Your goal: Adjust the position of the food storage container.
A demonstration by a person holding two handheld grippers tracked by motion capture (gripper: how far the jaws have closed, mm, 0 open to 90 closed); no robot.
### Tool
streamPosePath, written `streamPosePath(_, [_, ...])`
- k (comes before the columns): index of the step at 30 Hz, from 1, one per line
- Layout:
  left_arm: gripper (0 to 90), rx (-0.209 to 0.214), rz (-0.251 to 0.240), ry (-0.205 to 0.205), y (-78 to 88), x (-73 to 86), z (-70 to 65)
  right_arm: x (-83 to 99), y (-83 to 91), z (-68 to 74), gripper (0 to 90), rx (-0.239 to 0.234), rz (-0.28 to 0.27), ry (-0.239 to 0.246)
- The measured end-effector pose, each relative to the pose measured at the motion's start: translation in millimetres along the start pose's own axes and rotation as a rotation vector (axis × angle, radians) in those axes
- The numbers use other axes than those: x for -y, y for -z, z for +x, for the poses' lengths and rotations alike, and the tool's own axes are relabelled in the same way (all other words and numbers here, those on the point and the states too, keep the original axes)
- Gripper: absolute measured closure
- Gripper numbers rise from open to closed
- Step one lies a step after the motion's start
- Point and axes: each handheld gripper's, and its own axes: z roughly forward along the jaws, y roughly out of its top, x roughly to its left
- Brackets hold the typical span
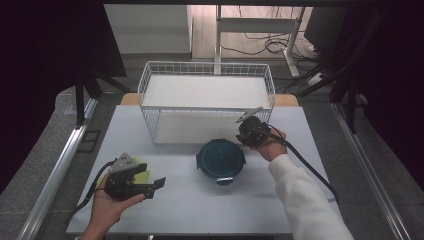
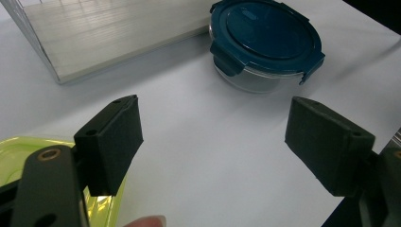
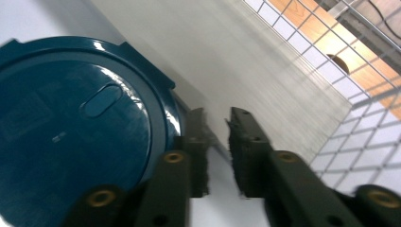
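A yellow-green lid (image 1: 141,170) is largely hidden beneath the left gripper (image 1: 155,184), whose jaws are spread wide, empty; the round blue-lidded container (image 1: 220,158) sits mid-table, upright; the right gripper (image 3: 218,142), nearly closed on nothing, is held beside it; the wire basket (image 1: 206,68) stands beyond.

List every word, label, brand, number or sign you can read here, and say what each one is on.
None can be read.
Blue lid: a small embossed mark left of centre in the right gripper view, too small and blurred to read.
Same lid in the left gripper view: a faint raised mark near the middle, unreadable.
Wire basket, yellow lid, table: no text visible.
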Motion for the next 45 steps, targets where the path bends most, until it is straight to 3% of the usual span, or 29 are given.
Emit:
streamPosePath(5, [19.4, 0.002, 0.001, -0.003, -1.0, 0.0, -0.3, -2.9, -16.5, 4.7, 87.7, 0.032, 0.02, 0.068])
streamPosePath(13, [19.9, -0.008, -0.006, -0.005, -2.4, -0.2, 0.4, -2.7, -36.1, 12.2, 88.5, 0.048, 0.036, 0.187])
streamPosePath(20, [20.0, -0.009, 0.008, -0.007, -6.3, 1.2, 1.8, -1.4, -49.7, 14.4, 88.6, 0.036, 0.076, 0.228])
streamPosePath(34, [20.3, -0.012, 0.015, -0.01, -8.1, 0.8, 2.8, -0.5, -47.8, 16.5, 89.0, 0.015, 0.077, 0.35])
streamPosePath(45, [20.4, -0.01, 0.017, -0.01, -9.7, 0.7, 3.1, 1.5, -44.4, 28.9, 89.0, -0.018, 0.047, 0.391])
